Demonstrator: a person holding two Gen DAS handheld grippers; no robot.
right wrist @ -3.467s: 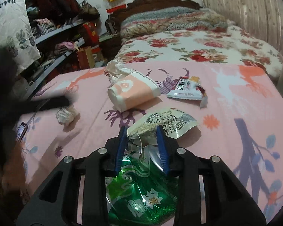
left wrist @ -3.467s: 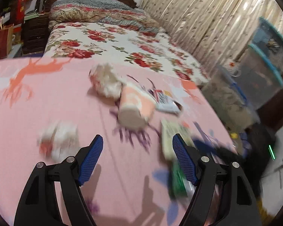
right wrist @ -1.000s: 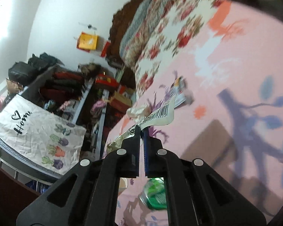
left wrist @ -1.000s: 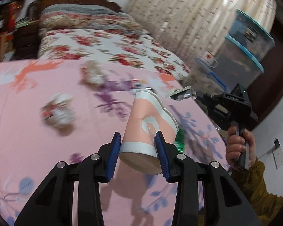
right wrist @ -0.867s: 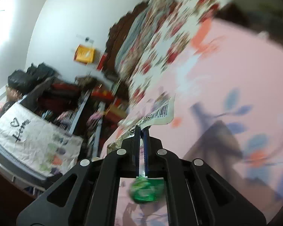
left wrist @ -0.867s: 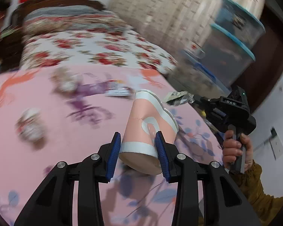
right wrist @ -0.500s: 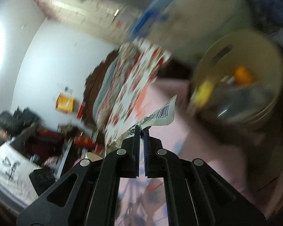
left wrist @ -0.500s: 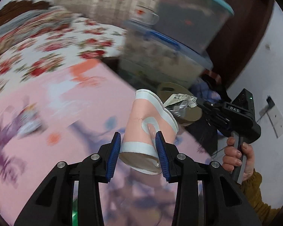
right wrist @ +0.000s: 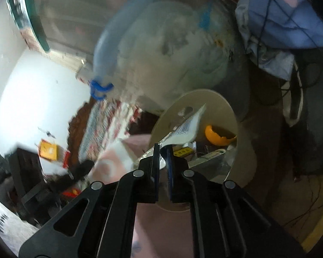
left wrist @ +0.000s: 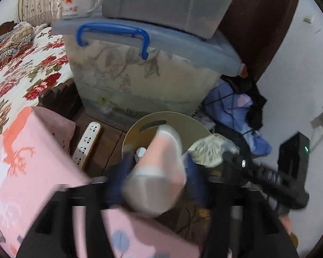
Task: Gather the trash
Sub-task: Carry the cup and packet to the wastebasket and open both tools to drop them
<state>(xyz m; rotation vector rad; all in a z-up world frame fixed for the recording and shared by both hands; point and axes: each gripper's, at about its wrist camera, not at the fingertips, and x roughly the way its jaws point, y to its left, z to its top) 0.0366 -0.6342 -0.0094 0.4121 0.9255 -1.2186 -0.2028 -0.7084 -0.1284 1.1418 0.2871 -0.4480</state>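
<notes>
A beige round trash bin (left wrist: 144, 126) stands on the floor past the bed's corner. My left gripper (left wrist: 157, 180) hovers over its rim, blurred, and its jaws are opening. The pink and white paper cup (left wrist: 157, 172) is still between them, and the pads no longer seem to press on it. My right gripper (right wrist: 162, 150) points into the bin (right wrist: 226, 111) from the right, and its jaws are starting to part. A silver and white snack wrapper (right wrist: 186, 129) still sticks out from between its tips. In the left wrist view that wrapper (left wrist: 206, 150) hangs over the bin's rim.
Orange peel (right wrist: 219, 137) and other scraps lie in the bin. Stacked clear storage boxes (left wrist: 140, 68) stand close behind it, with a white power strip (left wrist: 87, 142) on the floor to the left. The pink bed cover (left wrist: 21, 161) fills the lower left. Blue cloth (left wrist: 232, 111) is piled at the right.
Both grippers swung from the bed to the trash bin with the cup and the wrapper. The left jaws have spread wider around the cup.
</notes>
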